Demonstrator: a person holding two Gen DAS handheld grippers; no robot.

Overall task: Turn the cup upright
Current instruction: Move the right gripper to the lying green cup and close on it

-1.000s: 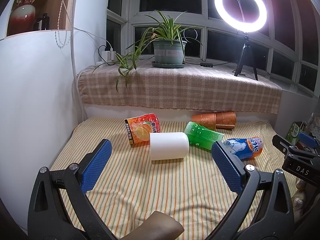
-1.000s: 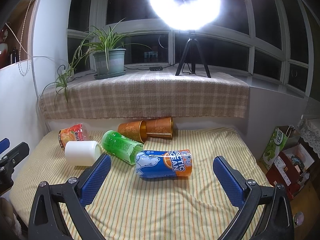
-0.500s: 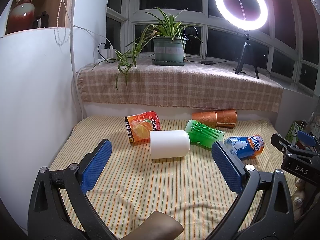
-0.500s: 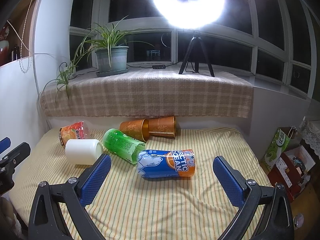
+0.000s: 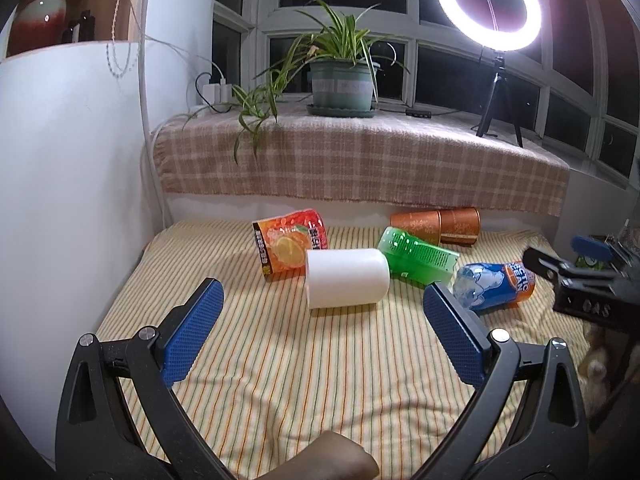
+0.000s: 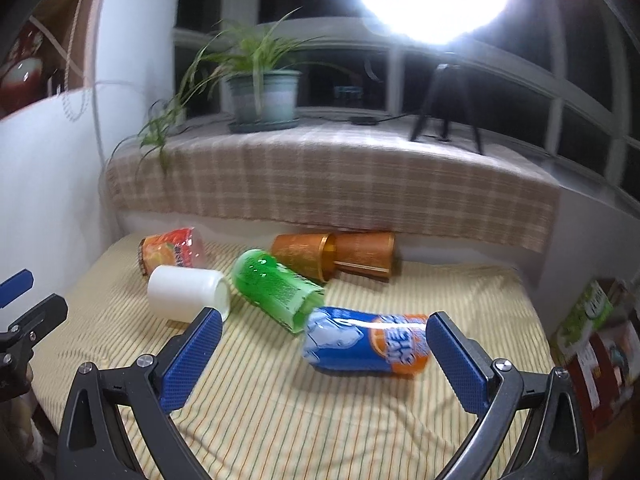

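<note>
Now both tongs are gaping wide, holding nothing. Right tongs point(image 6: 323, 346) are framing the blue cup point(image 6: 366, 344), lying sideways on the striped bed point(image 6: 320, 420); squeezing its midsection gently should be helping tip it upright without crushing

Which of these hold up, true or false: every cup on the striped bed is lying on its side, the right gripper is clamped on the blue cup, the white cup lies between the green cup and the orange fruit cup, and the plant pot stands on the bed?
1. Every cup lies on its side. True: white cup, green cup, blue cup, orange fruit cup and the two copper cups.
2. The right gripper is clamped on the blue cup. False: jaws wide apart, holding nothing.
3. The white cup lies between the green and orange fruit cups. True.
4. The plant pot stands on the bed. False: it stands on the windowsill.
</note>
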